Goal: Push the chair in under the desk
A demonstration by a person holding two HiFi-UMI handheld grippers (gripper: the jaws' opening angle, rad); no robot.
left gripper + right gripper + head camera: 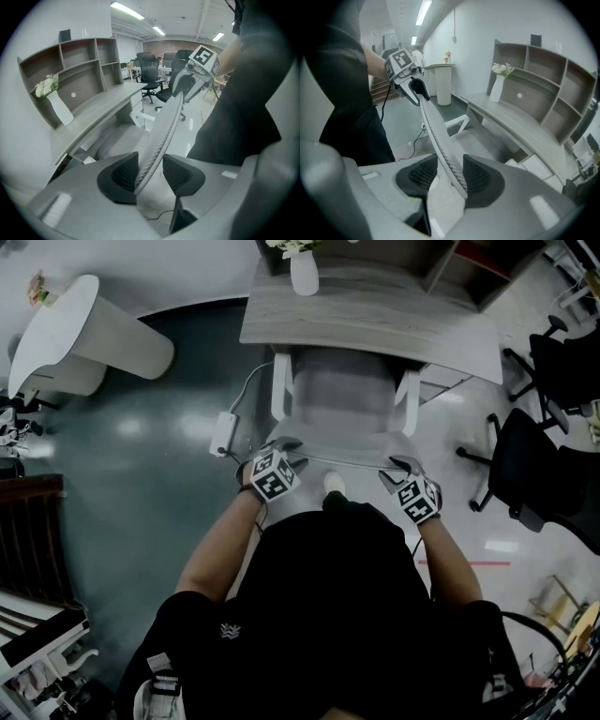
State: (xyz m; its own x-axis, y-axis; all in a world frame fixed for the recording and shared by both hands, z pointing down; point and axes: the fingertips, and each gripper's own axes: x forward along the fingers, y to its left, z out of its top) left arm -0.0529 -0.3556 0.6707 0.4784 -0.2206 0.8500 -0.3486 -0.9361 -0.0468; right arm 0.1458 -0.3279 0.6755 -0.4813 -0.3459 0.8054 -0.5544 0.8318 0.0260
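The desk (375,320) fills the upper centre of the head view, a pale wood slab with a shelf unit behind it. The chair (342,395) sits just below it in the frame, squared up to the desk. The front of its grey seat appears to be tucked under the desk edge, while its white armrests (279,385) and its back are out on our side.

We judge the push itself to be the step in hand: both tools are set on the top rim of the backrest (164,131), one near each end.

The left gripper (150,174) straddles that rim at lower centre of its own view. Its fingers (119,176) stand apart, with the mesh edge running up between them and leaning on one pad, and a gap shows beside the other. The right gripper (450,177) mirrors it, with the rim between parted fingers, close against one pad and clear of the other. Neither is clamped; they cup the rim without pinching it.

The next move, as we read it, calls for an even forward shove toward the top of the head view. Both sides should press alike so the chair rolls straight and does not swivel. We should also watch that the armrests pass under the desk edge.

A white power strip (222,433) and its cable lie on the floor just left of the chair, where they could snag the base. A vase (304,274) of flowers stands on the desk at upper centre, so a hard bump is best avoided.
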